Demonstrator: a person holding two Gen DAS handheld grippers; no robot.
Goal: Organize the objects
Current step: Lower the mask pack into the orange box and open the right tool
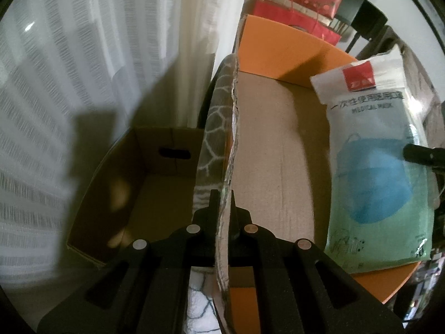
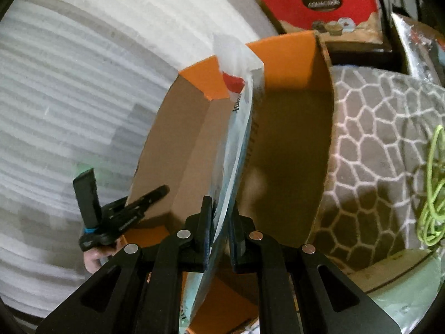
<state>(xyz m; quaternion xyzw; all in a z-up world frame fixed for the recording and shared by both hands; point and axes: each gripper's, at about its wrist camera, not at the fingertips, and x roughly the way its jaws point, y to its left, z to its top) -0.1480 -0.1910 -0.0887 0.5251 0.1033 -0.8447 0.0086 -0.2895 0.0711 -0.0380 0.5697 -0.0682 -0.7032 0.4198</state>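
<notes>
Curtain (image 1: 83, 83) fills the left side of both views. Grey patterned blanket (image 2: 375, 153) lies to the right of the box (image 1: 267, 144) in the right wrist view; green cord (image 2: 434, 183) on it near the frame edge. Box is open cardboard with orange flaps, sitting on the blanket. Second, plain carton (image 1: 155, 167) sits lower, left of the box, against the curtain. Red bags (image 1: 300, 16) behind the box.

Mask pack (image 1: 378, 161) stands upright inside the box, toward its right wall, in the left wrist view. Right gripper (image 2: 221, 217) is clamped on the pack's lower edge; pack seen edge-on (image 2: 236, 144), over the box interior.

Left gripper (image 1: 222, 208) is pinched on the box's left wall edge, one finger on each side. It also shows in the right view (image 2: 122, 211) at that wall.
</notes>
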